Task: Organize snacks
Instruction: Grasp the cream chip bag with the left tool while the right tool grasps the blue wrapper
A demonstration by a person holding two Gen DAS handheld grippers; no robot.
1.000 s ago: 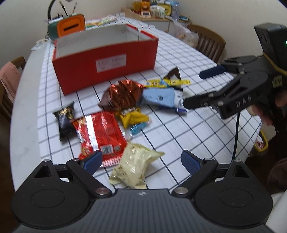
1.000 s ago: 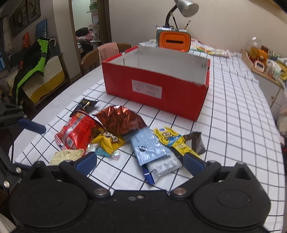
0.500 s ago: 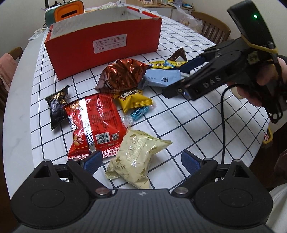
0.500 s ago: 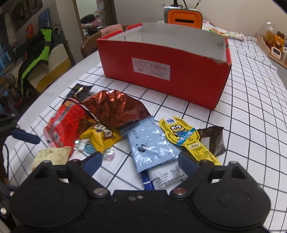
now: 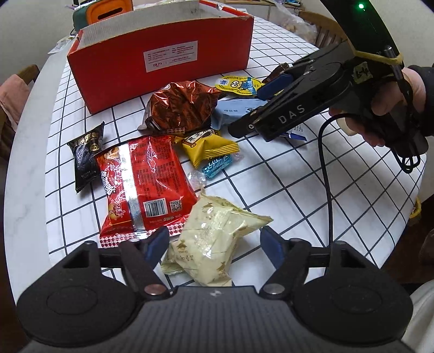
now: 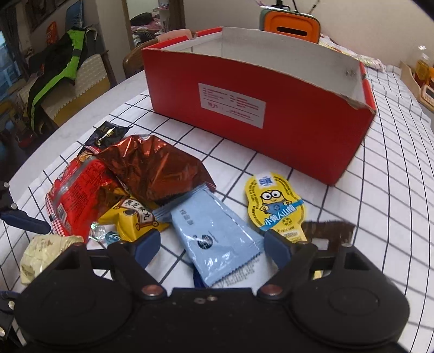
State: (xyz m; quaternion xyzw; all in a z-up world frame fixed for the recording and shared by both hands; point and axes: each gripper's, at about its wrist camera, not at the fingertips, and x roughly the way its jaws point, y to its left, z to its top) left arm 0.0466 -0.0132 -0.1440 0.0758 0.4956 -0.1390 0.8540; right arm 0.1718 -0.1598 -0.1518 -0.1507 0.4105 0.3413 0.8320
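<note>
A pile of snack packets lies on the checked tablecloth in front of an open red box (image 5: 162,57) (image 6: 260,108). My left gripper (image 5: 214,244) is open, its fingers either side of a cream packet (image 5: 214,239). A red packet (image 5: 143,179), a black packet (image 5: 85,157), a yellow packet (image 5: 208,149) and a copper foil bag (image 5: 179,106) lie beyond. My right gripper (image 6: 211,248) is open, its fingers either side of a light blue packet (image 6: 214,233), low over it. A yellow Minions packet (image 6: 274,206) lies to its right.
An orange and green device (image 6: 289,23) stands behind the box. A small brown wrapper (image 6: 328,230) lies at the right of the pile. Small wrapped candies (image 5: 217,165) lie by the yellow packet. Chairs (image 6: 133,57) stand round the table; the table edge (image 5: 24,152) is at the left.
Both grippers have moved down and forward toward the pile. The left now straddles the cream packet, the right the light blue packet. Both stay open.
</note>
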